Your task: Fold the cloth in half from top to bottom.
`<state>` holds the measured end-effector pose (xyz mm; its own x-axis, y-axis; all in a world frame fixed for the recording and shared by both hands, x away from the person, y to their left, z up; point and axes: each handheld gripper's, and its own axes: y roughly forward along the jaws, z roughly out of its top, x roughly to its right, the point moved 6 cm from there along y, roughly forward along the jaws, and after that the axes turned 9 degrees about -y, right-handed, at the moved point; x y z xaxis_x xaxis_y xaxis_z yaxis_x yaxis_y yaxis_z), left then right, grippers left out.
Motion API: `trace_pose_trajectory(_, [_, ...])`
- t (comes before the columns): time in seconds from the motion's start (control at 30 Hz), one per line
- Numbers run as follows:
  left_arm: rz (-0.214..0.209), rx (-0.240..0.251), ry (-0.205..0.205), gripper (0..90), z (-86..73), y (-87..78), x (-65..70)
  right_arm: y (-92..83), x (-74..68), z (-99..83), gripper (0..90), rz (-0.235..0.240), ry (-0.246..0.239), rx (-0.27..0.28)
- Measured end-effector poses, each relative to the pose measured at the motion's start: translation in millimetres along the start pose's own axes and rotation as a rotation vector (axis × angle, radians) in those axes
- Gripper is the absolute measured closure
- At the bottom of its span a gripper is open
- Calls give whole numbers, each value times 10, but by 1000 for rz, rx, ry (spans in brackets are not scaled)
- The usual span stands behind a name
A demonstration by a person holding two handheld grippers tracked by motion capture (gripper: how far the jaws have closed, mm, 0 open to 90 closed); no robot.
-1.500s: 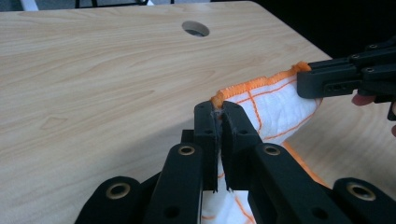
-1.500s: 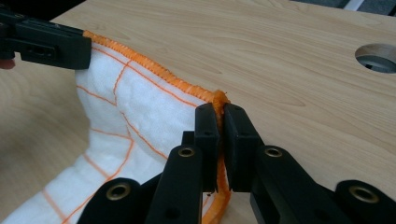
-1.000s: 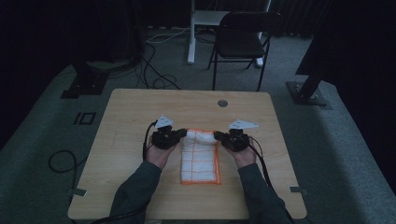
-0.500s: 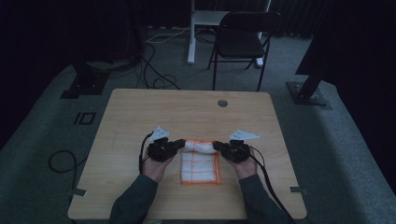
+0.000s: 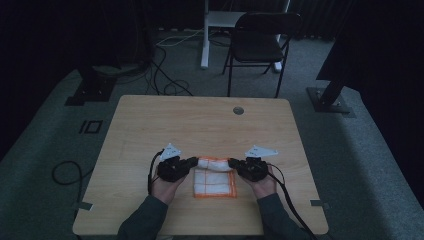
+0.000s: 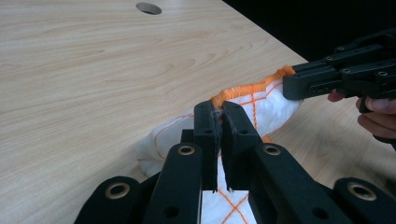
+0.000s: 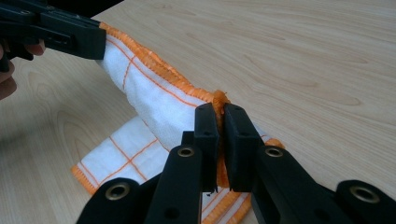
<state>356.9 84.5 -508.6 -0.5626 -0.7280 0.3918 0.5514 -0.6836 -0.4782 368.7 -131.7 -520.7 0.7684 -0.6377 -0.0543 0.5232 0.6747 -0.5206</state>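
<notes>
Spanning most of the high view: a pale wooden table (image 5: 200, 125), with a round grommet hole (image 5: 238, 110) near its far edge. Lying toward the near edge, between the two hands: a white cloth (image 5: 215, 177) with orange grid lines and orange hem, its far edge lifting off the wood and curling back over the flat part, seemingly. Pinching that raised hem at one corner: the left gripper (image 6: 219, 122), jaws closed tight on the fabric. Clamping the opposite corner likewise: the right gripper (image 7: 220, 122), jaws pressed together on the orange edge.
</notes>
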Motion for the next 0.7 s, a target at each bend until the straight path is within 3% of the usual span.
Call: trace_pose_trajectory(0.7, [6, -38, -1, 861, -265, -11, 43, -18, -125, -187, 850, 11, -19, -35])
